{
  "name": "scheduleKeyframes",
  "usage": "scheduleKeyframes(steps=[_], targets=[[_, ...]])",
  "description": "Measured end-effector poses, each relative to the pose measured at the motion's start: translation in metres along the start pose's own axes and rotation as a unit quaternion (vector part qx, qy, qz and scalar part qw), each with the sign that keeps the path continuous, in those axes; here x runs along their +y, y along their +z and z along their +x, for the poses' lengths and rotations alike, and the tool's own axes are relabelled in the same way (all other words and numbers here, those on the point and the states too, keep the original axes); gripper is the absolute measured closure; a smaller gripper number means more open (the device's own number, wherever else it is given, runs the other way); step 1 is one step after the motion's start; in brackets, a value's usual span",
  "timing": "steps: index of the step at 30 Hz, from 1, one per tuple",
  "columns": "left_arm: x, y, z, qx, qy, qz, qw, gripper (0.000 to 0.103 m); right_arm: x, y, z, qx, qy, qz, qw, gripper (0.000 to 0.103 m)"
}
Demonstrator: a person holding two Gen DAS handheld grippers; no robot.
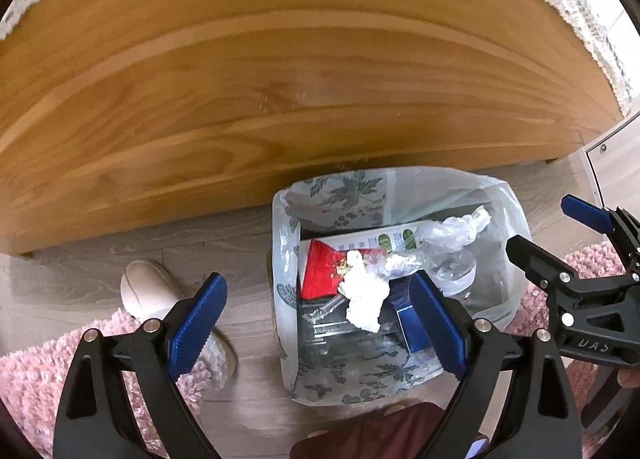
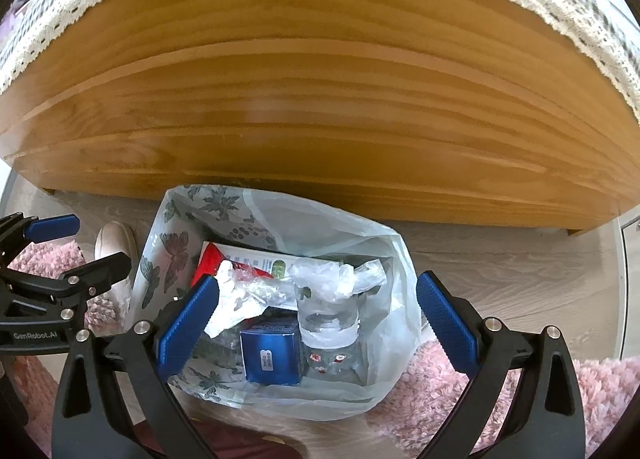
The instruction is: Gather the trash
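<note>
Both grippers, left (image 1: 316, 323) and right (image 2: 316, 323), hover spread and empty above the full trash bag (image 2: 384, 259); snagging its thin rim could tip it.

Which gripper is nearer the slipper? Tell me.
Left. The left gripper hangs right beside the slipper, one finger overlapping it; the right gripper hangs over the trash bag, farther off.

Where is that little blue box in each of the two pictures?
Left wrist view: the blue box lies in the bag, lower centre-right, partly behind a blue finger pad.
Right wrist view: blue box is at lower centre, beside the clear bottle.
Shared landmark: the red packet.
</note>
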State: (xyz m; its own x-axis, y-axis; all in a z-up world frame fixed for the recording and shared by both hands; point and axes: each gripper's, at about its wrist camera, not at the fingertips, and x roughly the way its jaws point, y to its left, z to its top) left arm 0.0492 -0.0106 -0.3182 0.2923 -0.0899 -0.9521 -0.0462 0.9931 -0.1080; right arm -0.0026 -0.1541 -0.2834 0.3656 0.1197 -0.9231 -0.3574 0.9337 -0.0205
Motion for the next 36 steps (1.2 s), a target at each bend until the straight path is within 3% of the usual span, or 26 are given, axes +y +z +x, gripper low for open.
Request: scheduleKeyframes(steps=[10,15,21,28,36], targets=[[0.0,0.007,-0.039,-0.075,0.003,0.008,0.9971,0.014,-0.003,0.008,-0.032,-0.069,-0.013,-0.005,0.998,0.008],[-0.005,0.01,-0.064,-0.124,0.026,0.04,0.9912,0.014,-0.009,0.014,-0.058,-0.127,-0.022,-0.005,0.992,0.008],[-0.014,0.011,-0.091,-0.172,0.012,0.059,0.9833,0.014,-0.014,0.015,-0.077,-0.171,-0.017,0.001,0.985,0.008],[-0.018,0.01,-0.094,-0.181,0.002,0.062,0.9815,0.014,-0.013,0.011,-0.07,-0.162,-0.01,0.007,0.987,0.008],[-0.003,0.009,-0.092,-0.187,-0.029,0.012,0.9819,0.014,-0.016,0.008,-0.072,-0.166,-0.022,0.024,0.986,0.008]])
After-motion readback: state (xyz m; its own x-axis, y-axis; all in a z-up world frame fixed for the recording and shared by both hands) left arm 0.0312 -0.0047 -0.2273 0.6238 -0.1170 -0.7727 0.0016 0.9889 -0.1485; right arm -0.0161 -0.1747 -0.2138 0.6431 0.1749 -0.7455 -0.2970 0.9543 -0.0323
